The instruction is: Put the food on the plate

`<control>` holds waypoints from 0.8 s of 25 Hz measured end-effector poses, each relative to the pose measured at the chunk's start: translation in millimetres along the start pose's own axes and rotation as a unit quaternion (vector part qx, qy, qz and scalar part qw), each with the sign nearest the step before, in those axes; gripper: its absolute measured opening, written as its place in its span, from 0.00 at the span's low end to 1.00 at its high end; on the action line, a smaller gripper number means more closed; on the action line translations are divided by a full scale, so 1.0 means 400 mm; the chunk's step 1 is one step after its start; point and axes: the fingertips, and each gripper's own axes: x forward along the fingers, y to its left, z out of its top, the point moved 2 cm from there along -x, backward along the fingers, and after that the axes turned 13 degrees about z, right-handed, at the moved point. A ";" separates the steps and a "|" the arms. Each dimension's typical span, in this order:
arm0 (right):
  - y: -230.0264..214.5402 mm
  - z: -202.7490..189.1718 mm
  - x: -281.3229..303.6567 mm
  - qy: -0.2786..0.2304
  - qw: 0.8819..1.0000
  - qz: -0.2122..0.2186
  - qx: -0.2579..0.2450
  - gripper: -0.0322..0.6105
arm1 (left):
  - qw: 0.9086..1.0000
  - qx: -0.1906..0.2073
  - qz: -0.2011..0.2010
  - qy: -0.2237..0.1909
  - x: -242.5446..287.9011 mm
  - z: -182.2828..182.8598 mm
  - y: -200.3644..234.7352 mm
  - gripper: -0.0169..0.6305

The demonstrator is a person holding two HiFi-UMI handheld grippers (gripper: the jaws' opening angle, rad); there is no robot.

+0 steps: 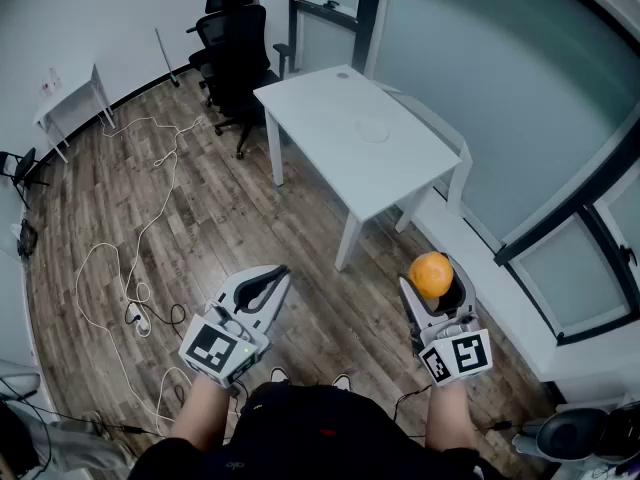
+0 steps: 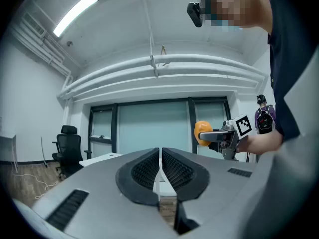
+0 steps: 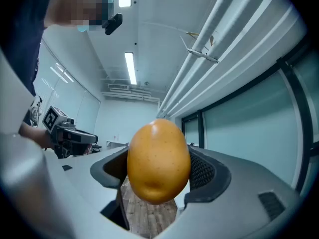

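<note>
Right claw [image 1: 432, 286] grips orange food [image 1: 431, 273], perhaps potato

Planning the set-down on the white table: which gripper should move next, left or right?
Right. The right gripper holds the orange food; the left gripper is shut and empty.

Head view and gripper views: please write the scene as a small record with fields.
right gripper: jaws closed on the orange food
left gripper: jaws together, nothing between them
white table: ahead, apart from both grippers
plate: perhaps the faint round outline on the table
floor: wooden, white cables lying on it
</note>
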 end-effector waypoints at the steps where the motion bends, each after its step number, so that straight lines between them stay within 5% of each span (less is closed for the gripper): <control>1: 0.005 0.001 0.003 0.001 1.000 0.000 -0.001 0.60 | 1.000 0.001 0.004 0.003 -0.001 0.007 0.005 0.08; 20: 0.017 -0.010 0.012 0.004 1.000 0.001 0.005 0.60 | 1.000 -0.014 -0.011 0.015 -0.006 -0.005 -0.001 0.08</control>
